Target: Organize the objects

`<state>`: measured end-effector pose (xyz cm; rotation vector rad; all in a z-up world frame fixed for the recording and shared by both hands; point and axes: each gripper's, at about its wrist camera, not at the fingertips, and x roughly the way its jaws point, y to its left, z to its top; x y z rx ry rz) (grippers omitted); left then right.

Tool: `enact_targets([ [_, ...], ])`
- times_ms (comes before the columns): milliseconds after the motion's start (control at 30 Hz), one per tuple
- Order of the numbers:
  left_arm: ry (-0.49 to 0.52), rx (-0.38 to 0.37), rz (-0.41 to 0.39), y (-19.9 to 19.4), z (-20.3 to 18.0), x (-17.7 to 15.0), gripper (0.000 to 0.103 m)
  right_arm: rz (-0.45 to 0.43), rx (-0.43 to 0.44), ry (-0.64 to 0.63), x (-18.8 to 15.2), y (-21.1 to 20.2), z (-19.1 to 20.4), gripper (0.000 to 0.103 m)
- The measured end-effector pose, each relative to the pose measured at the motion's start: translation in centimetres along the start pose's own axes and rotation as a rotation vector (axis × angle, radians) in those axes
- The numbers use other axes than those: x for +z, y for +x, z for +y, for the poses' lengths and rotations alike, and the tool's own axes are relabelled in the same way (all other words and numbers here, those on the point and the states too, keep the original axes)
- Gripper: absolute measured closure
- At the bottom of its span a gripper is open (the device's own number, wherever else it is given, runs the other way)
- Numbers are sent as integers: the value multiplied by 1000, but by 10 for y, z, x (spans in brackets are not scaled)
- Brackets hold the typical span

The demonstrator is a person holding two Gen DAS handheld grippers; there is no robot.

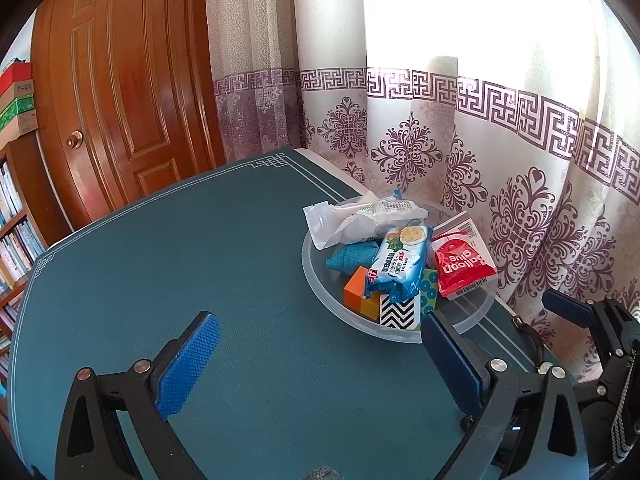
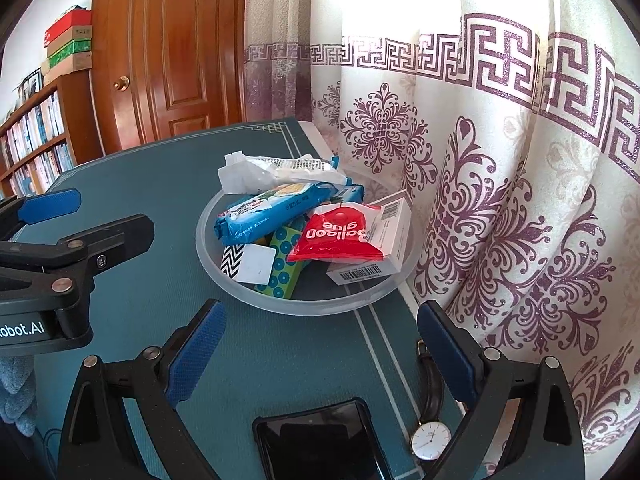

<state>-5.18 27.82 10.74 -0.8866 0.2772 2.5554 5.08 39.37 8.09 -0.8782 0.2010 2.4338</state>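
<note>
Nearest my right gripper (image 2: pixel 320 354), I had a black slab phone (image 2: pixel 320 440) lying flat on the teal table mat (image 2: pixel 140 300), and just beside it a white-faced wristwatch on a dark strap (image 2: pixel 430 436), its strap running under my right-hand blue pad. The jaws stood wide apart and held nothing.

My worry was that watch: it lay close to the table edge by the curtain (image 2: pixel 520 200), and a careless closing of the pad on the strap, I judged, could drag it off the mat. The phone looked slick and thin, so a shallow pinch might skid off it.

My left gripper (image 1: pixel 320 360) hung low over bare mat, fingers spread fully and empty, angled slightly toward the bowl; the right one sat just beside it, pointing the same way.

Farther on, the shallow translucent plastic bowl (image 2: pixel 208 256) was heaped: a red "Balloon glue" sachet (image 2: pixel 340 232) resting on a white barcoded box (image 2: pixel 392 240), a blue cracker packet (image 2: pixel 280 208) across patterned small boxes, and a crumpled white wrapper (image 2: pixel 272 174) at the back, overhanging the rim. Adding anything, I reckoned, could tip the top packets out.
</note>
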Motion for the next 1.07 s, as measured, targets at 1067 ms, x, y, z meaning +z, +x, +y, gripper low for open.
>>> enact_targets([
  [1067, -2, -6, 46, 7, 2, -4, 0, 29, 29, 6, -5, 5, 7, 6],
])
